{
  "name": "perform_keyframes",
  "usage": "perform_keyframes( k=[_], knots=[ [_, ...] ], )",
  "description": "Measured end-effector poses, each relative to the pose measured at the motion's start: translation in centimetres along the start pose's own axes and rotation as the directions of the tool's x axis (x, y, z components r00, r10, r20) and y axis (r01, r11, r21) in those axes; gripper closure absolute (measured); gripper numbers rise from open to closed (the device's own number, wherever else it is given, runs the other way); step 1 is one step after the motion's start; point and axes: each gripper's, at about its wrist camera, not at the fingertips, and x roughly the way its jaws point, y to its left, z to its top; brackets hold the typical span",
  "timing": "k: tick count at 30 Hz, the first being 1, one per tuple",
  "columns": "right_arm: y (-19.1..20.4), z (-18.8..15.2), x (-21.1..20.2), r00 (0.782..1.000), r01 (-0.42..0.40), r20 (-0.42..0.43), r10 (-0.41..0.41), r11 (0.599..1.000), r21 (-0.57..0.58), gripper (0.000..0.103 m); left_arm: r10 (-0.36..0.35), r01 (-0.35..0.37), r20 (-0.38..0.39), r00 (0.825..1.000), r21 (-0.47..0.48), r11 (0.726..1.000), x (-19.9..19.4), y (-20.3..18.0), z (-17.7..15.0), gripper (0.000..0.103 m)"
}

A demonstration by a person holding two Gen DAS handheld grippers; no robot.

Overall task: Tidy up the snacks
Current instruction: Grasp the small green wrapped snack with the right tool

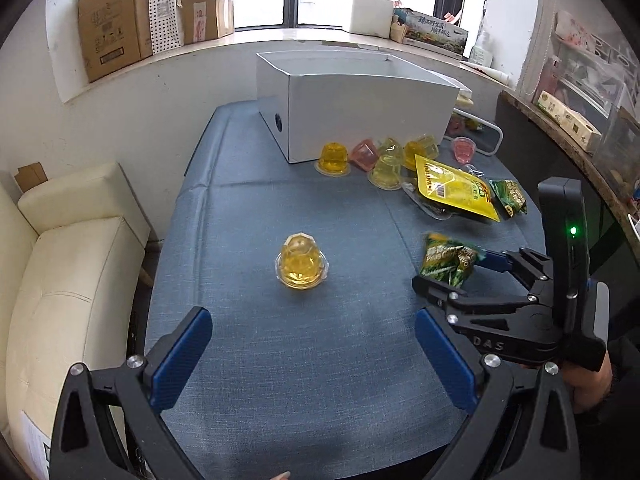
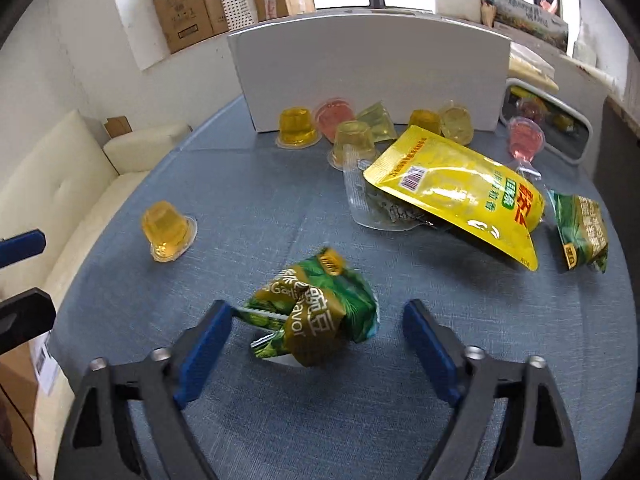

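The green snack packet (image 2: 316,308) is seen crumpled between the wide-open fingers of the right tool (image 2: 316,344), toward its 11 o'clock finger, not gripped. The left tool (image 1: 312,352) is spread wide, empty; a yellow jelly cup (image 1: 302,262) lies at 12 o'clock on the worktop (image 1: 280,400).
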Motion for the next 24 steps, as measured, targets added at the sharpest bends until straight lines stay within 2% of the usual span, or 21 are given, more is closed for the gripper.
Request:
perform_keyframes(
  k=[1,4,15,24],
  knots=[
    [0.2,0.1,0.0,1.000,0.024,-0.001,-0.024,1.000,-0.016,0.040,0.000,0.000,-0.002,1.000,0.002,1.000,0.1,0.0,0.0,0.000],
    [0.1,0.1,0.1,1.000,0.025,0.000,-0.025,1.000,-0.019,0.045,-0.003,0.003,-0.009,1.000,0.005,1.000,0.3,-0.3,0.0,0.000],
    [-0.3,-0.3,-3.3,0.996,0.037,0.081,-0.035,0.999,-0.026,0.048,-0.006,0.006,-0.024,1.000,0.020,1.000,1.6,-0.3,0.2,0.000],
    [-1.5,-0.6,-7.2,0.989,0.027,0.142,-0.029,0.999,0.019,0.048,0.035,-0.033,-0.081,0.996,0.023,0.999,7.0,-0.1,1.5,0.000]
  ],
)
